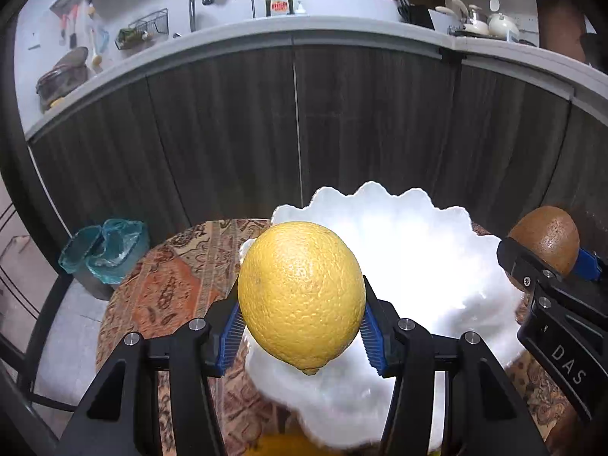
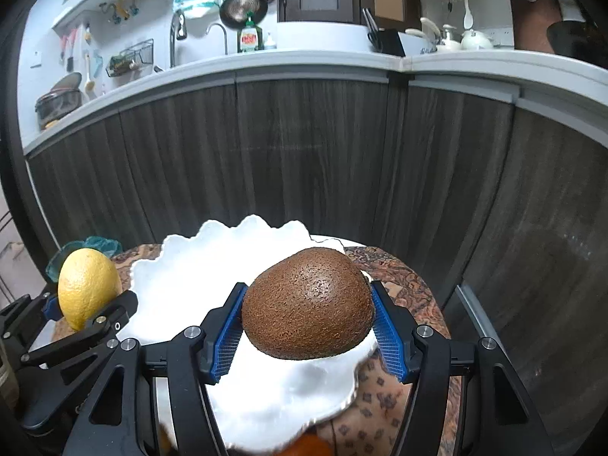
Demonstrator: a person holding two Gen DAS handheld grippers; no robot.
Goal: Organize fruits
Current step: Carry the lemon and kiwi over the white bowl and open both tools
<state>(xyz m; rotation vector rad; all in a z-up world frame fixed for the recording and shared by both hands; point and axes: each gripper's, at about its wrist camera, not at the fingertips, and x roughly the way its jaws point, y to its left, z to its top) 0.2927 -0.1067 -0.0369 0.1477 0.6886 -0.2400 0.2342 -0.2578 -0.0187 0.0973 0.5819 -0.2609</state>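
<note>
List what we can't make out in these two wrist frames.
- Inside of the white bowl: blown out to plain white in both views, so any contents are unreadable.
- Orange thing: cut off by the bottom edge in the right wrist view, partly under the bowl.
- Underside of the lemon and kiwi: each hides the bowl below it.
- Dish soap label: too small to read.

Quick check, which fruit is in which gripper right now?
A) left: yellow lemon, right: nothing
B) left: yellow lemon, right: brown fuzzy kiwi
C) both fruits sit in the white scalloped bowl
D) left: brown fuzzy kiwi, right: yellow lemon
B: the left gripper clamps the yellow lemon between its blue pads, and the right gripper clamps the brown fuzzy kiwi, both above the white scalloped bowl.
</note>
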